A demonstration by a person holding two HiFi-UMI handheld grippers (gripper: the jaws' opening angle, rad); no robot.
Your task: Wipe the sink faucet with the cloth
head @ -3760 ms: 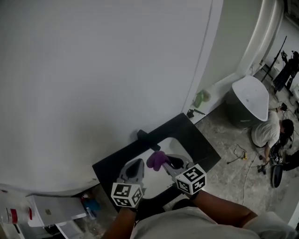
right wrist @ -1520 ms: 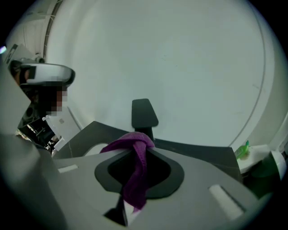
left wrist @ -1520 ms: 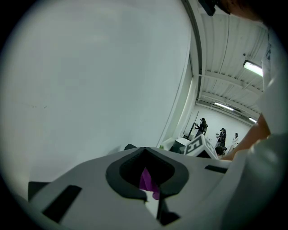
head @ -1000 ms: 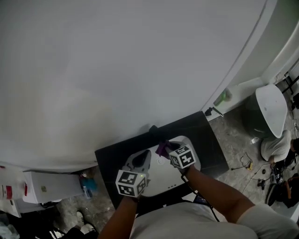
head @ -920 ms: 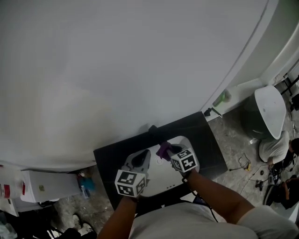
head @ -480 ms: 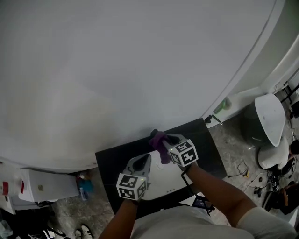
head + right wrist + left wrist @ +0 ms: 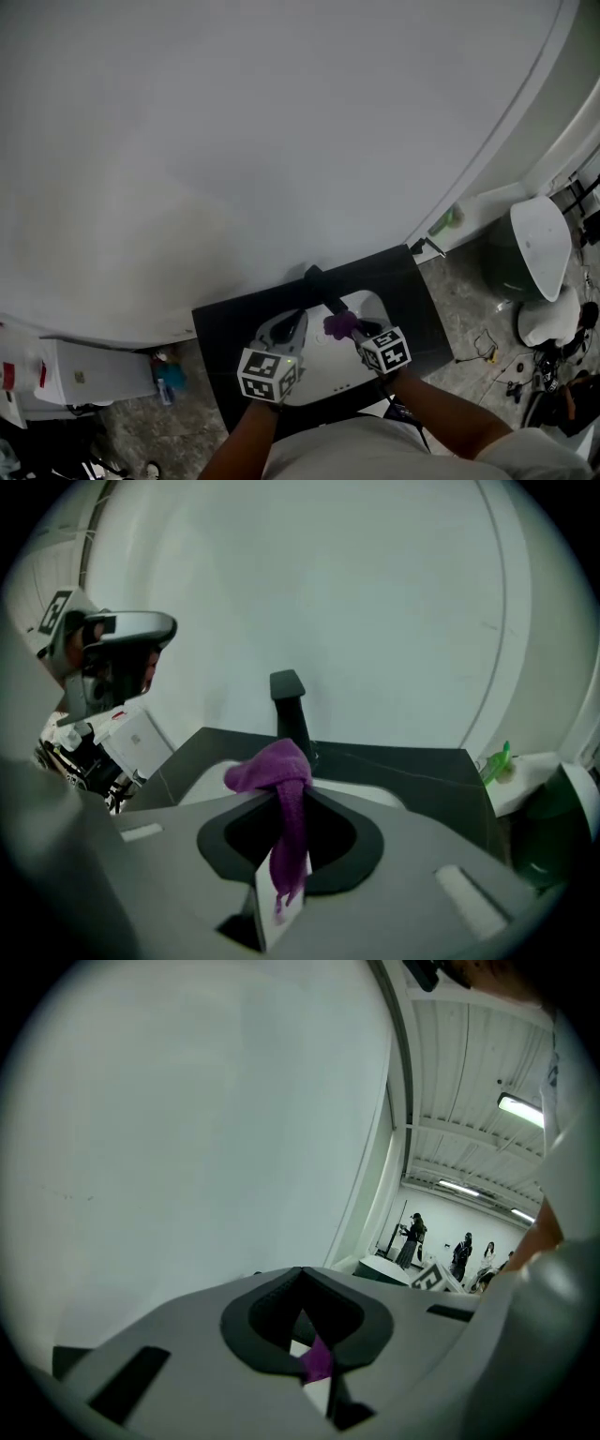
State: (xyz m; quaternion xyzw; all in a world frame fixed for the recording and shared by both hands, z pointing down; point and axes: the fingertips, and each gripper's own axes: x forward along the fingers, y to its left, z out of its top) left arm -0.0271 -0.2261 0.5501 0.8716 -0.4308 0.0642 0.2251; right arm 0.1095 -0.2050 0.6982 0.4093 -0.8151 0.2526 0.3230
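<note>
A black faucet [image 7: 317,281] stands at the back of a white sink basin [image 7: 328,375] set in a black countertop [image 7: 230,323]. My right gripper [image 7: 349,330] is shut on a purple cloth [image 7: 339,325], held over the basin just in front of the faucet and apart from it. In the right gripper view the cloth [image 7: 272,769] bunches at the tips of my right gripper [image 7: 281,794] and hangs down between them, with the faucet [image 7: 291,710] behind. My left gripper [image 7: 291,323] hovers over the basin's left side, shut and empty. The left gripper view faces the wall.
A green bottle [image 7: 448,220] lies on the ledge right of the counter. A white tub [image 7: 542,234] stands on the floor at the right, and a white cabinet [image 7: 89,373] at the left. The wall rises just behind the faucet.
My right gripper has drawn the cloth back from the faucet, toward me, to a spot over the basin. The left gripper has barely moved.
</note>
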